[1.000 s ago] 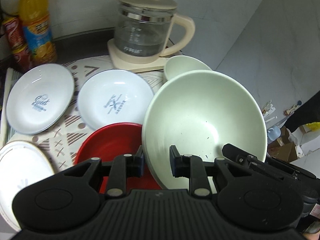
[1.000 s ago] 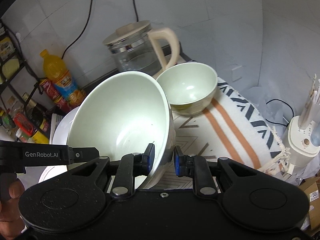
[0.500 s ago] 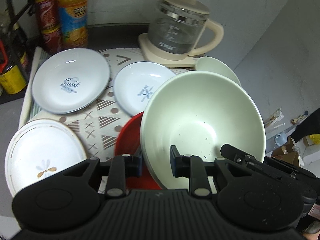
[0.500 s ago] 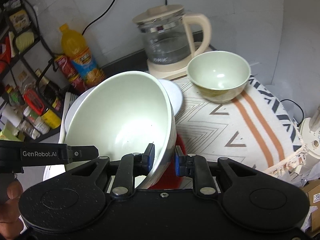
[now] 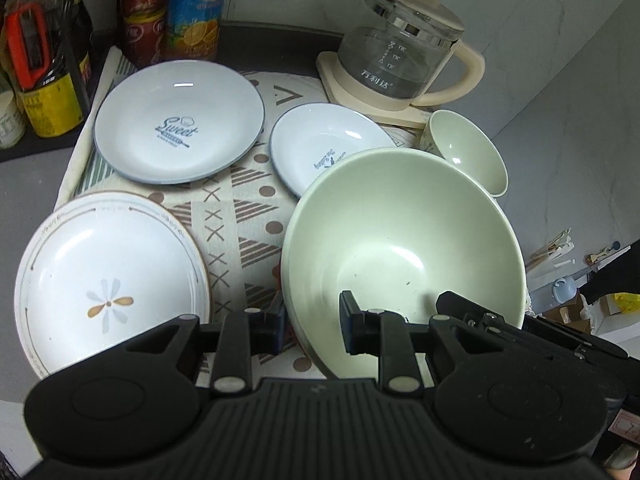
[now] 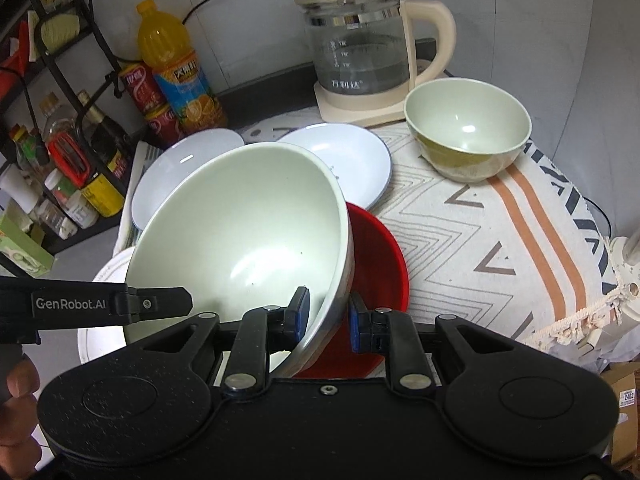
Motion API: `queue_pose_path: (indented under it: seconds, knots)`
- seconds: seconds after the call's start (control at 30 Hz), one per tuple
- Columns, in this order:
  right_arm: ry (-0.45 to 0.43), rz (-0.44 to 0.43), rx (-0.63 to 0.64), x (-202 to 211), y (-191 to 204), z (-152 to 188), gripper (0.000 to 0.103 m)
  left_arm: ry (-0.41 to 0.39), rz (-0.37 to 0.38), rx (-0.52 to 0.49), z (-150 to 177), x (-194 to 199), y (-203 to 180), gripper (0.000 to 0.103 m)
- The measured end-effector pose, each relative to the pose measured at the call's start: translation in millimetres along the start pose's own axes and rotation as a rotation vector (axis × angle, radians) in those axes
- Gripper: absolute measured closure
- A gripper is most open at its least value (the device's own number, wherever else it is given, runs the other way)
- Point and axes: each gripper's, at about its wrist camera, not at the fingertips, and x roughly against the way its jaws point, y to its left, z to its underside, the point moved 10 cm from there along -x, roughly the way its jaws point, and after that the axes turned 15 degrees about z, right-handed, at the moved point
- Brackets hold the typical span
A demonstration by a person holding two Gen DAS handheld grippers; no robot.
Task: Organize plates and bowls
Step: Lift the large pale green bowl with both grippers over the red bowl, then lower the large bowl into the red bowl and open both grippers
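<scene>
Large pale green bowl pinched at its rim by both hand-held grippers.

The left hand-held gripper (image 5: 311, 326) clamps the near rim of the large bowl (image 5: 404, 248), one finger inside, one outside; the right hand-held gripper (image 6: 329, 314) pinches the opposite rim likewise. The bowl hangs tilted just ahead of both, above the red plate (image 6: 376, 264), with the small bowl (image 6: 468, 132) farther beyond.

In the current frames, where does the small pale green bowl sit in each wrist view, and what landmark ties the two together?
Left wrist: the small pale green bowl is right of centre, upper half, partly behind the big bowl's rim.
Right wrist: it stands upper right, in full view on the patterned cloth.
Shared landmark: the glass kettle, just behind the small bowl in both views.
</scene>
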Motion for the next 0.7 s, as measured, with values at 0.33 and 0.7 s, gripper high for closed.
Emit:
queue_pose_path:
  seconds: [0.33,0.7]
  knots:
    - [0.033,0.033,0.023,-11.1,1.8,6.3,0.082,0.024,0.018,0.043,10.2,-10.2,10.9,0.080]
    - [0.041,0.058,0.022,-21.1,-5.5,6.5,0.082,0.066,0.001,0.034,8.8,-26.9,8.8,0.075]
